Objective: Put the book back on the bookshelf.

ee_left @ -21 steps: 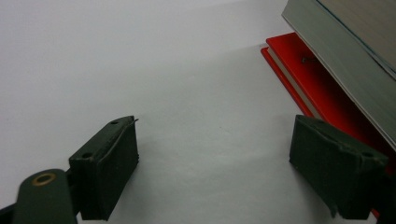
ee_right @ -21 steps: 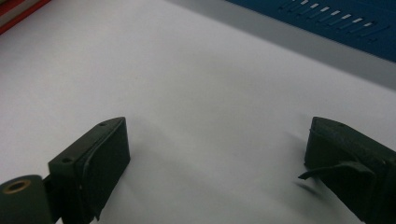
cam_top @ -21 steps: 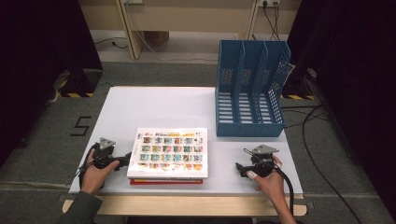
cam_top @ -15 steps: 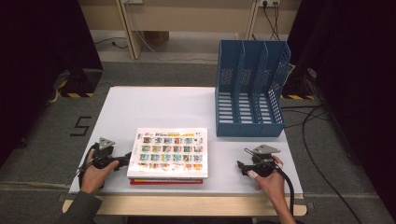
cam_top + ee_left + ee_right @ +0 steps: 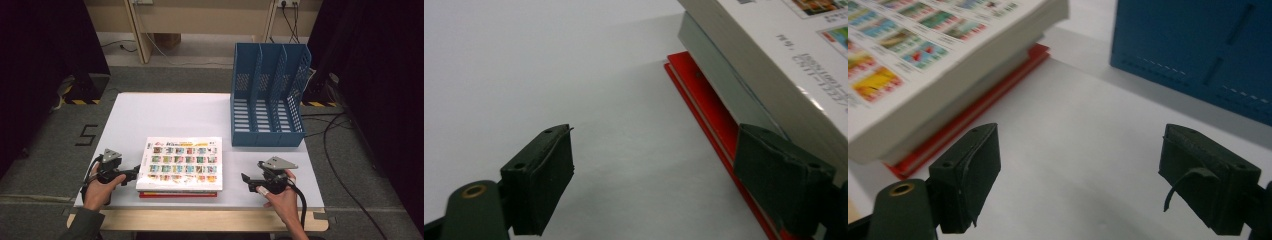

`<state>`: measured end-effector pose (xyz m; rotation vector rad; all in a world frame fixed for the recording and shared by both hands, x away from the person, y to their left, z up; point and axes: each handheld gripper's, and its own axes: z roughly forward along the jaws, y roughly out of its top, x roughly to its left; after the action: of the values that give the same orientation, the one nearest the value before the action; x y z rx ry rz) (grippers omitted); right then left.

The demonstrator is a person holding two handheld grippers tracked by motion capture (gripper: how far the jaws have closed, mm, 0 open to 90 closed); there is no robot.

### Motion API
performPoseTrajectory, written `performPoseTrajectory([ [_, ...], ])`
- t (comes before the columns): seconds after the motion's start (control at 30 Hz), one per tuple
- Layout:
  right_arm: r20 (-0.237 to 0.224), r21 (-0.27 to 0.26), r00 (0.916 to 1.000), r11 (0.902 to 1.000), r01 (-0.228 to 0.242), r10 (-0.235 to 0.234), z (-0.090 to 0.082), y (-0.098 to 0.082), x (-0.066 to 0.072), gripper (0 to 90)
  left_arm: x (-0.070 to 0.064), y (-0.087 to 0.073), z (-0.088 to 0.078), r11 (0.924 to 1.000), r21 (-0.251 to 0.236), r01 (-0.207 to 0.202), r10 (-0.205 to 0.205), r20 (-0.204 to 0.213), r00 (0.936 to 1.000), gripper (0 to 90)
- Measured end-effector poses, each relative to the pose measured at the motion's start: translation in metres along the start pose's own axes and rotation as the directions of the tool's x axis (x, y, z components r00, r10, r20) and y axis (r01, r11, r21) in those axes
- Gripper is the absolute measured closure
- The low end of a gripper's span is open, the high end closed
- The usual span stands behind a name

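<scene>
A stack of books (image 5: 180, 165) lies near the table's front edge, a white one with rows of coloured pictures on top and a red book (image 5: 177, 194) at the bottom. My left gripper (image 5: 133, 173) lies low at the stack's left edge, pointing at it. In the left gripper view its jaws (image 5: 659, 185) stand open on bare table, the right one close by the red book (image 5: 704, 95) under the white book (image 5: 784, 45). My right gripper (image 5: 245, 180) is open to the stack's right, apart from it. Its own view (image 5: 1080, 175) has the stack (image 5: 923, 55) at left.
A blue three-slot file rack (image 5: 267, 95) stands at the back right of the white table (image 5: 170, 115), and fills the upper right of the right gripper view as a blue wall (image 5: 1193, 50). Cables trail on the floor to the right.
</scene>
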<state>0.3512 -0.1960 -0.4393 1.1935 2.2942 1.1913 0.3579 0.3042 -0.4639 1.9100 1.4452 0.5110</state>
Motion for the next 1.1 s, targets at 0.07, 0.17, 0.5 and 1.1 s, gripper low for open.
performPoseTrajectory([
  [0.07, -0.012, -0.004, 0.9999, 1.0, 0.006, -0.006, 0.0, 0.002, 0.004, 17.6, -0.001, 0.001, 0.0, 1.0, 0.001, -0.007, 0.007, -0.003, 1.0, 16.0],
  [0.17, -0.052, -0.012, 0.9986, 0.9999, 0.01, -0.011, 0.002, 0.006, 0.015, 17.5, -0.001, 0.001, -0.001, 0.9999, 0.003, -0.012, 0.012, 0.001, 0.9999, 16.0],
  [0.5, -0.176, -0.033, 0.9844, 0.9994, -0.011, 0.005, 0.012, 0.019, 0.036, 17.8, -0.013, 0.005, -0.009, 0.9992, 0.014, -0.039, 0.038, 0.043, 0.9984, 42.6],
  [1.1, -0.276, 0.026, 0.9593, 0.9981, -0.055, 0.06, 0.044, 0.028, 0.047, 17.3, -0.023, 0.006, -0.017, 0.9995, 0.011, -0.028, 0.028, 0.051, 0.9983, 59.5],
])
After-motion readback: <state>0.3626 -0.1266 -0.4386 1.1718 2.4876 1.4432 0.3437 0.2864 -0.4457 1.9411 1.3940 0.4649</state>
